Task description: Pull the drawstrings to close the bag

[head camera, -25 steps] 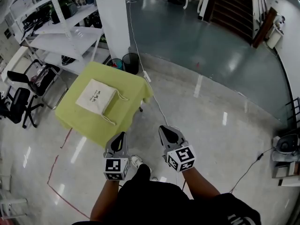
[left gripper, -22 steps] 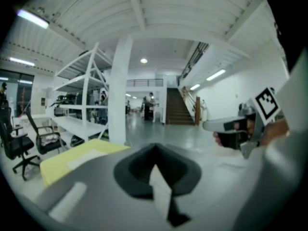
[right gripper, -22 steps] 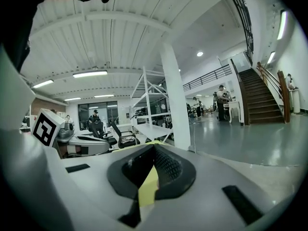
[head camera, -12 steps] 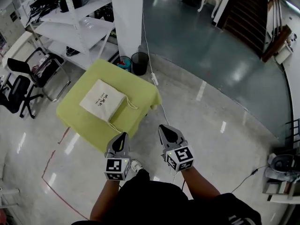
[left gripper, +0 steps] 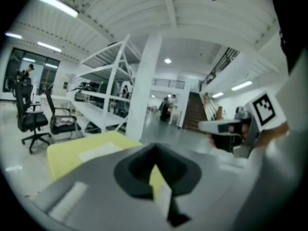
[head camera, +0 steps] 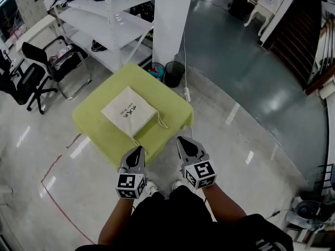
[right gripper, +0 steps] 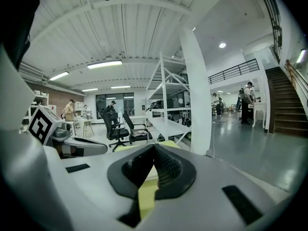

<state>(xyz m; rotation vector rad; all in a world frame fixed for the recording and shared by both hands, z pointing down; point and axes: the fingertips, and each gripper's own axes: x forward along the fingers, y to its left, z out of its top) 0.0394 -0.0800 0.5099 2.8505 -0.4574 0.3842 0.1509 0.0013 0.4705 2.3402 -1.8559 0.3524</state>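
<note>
Cream cloth bag (head camera: 129,111), dark print on top, lies flat near the middle of a table draped in yellow-green cloth (head camera: 97,132), set cornerwise to the person. Its two drawstrings (head camera: 162,123) leave the near-right edge of the bag: one loops out on the cloth to the right, and the other trails towards the table's near edge. Both cords lie slack and nothing grips them. The left gripper (head camera: 139,149) has its jaws pressed fully together with nothing between them. Its tip shows at the table's near edge, just short of the trailing cord and apart from the bag. The right gripper (head camera: 180,139) is likewise fully closed and empty. It is held off the table's near-right corner, to the right of both cords and farther from the bag. Each gripper's own view shows the table ahead and below the closed tips. Beyond the table stand a white column (head camera: 170,20), a dark bin (head camera: 174,73), white shelving (head camera: 112,20) and, far left, black office chairs (head camera: 31,77).
</note>
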